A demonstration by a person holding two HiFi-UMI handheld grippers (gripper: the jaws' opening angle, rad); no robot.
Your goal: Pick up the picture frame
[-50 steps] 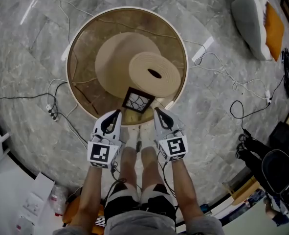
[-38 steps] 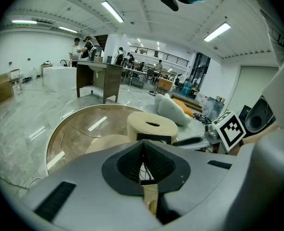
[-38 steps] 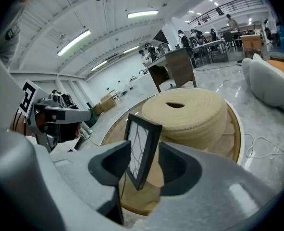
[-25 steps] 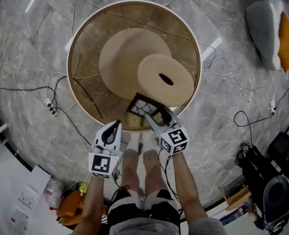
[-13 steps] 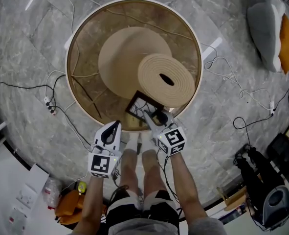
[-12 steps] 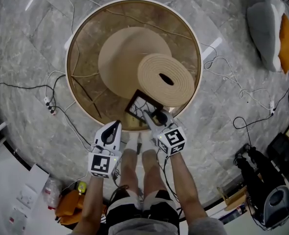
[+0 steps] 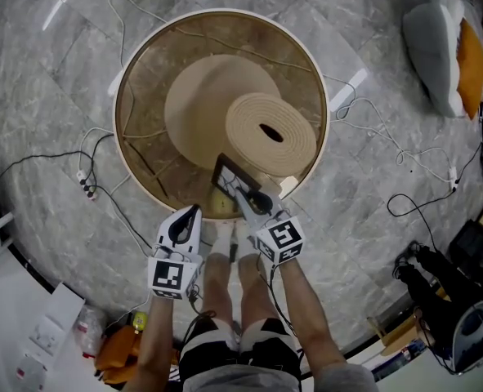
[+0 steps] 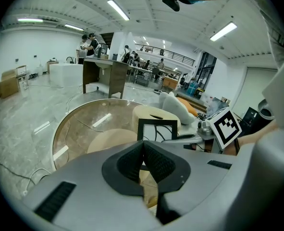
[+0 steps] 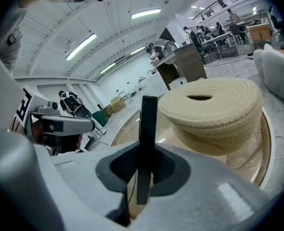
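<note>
The black picture frame [image 7: 230, 177] with a line drawing stands tilted over the near rim of the round glass table [image 7: 120, 96]. My right gripper [image 7: 246, 197] holds its lower edge; the jaws are closing with the frame pressed between the pads. In the right gripper view the frame [image 9: 147, 124] rises edge-on out of that gripper [image 9: 144, 170]. The left gripper view shows the frame [image 8: 157, 122] face-on, with the right gripper's marker cube beside it. My left gripper [image 7: 194, 211] hangs just short of the table's near edge, its pads [image 8: 154, 160] together on nothing.
A thick woven coil [image 7: 270, 134] sits on a tan disc [image 7: 200, 96] on the table, right behind the frame. Cables and a power strip [image 7: 86, 187] lie on the marble floor. A grey and orange cushion [image 7: 441, 43] lies far right. The person's legs are below the grippers.
The right gripper's jaws have closed on the frame and lifted it, and it now stands steeper and more to the left. The left gripper has stayed put.
</note>
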